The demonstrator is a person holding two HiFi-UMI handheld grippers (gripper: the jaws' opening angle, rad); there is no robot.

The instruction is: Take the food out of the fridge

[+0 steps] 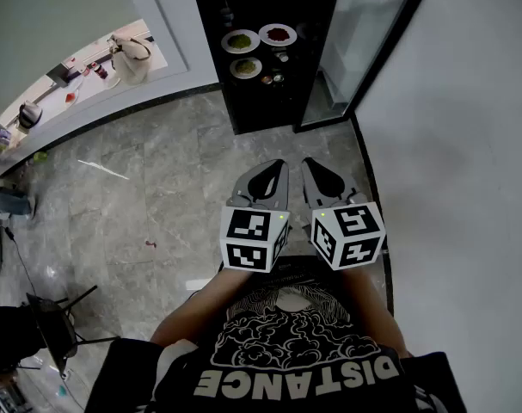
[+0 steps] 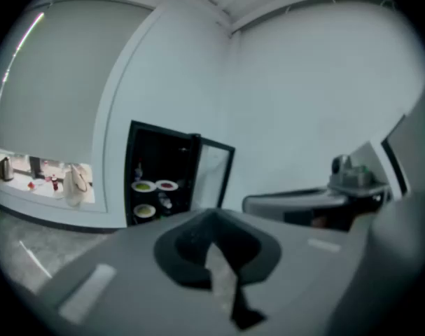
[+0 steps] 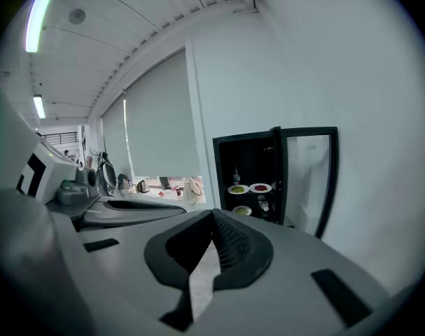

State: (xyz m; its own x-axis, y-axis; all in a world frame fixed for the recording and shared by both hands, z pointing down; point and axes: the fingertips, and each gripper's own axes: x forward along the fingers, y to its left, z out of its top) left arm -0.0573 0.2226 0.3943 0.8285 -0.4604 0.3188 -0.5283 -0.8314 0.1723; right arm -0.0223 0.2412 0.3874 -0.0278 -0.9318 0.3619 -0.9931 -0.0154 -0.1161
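My left tool and right tool closed, empty, side by side, open fridge ahead, plates of food inside

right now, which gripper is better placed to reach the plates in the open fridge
Left, slightly. Both are shut, empty and well short of the fridge, but the left gripper lines up with the plates, while the right gripper points toward the open door on that side.
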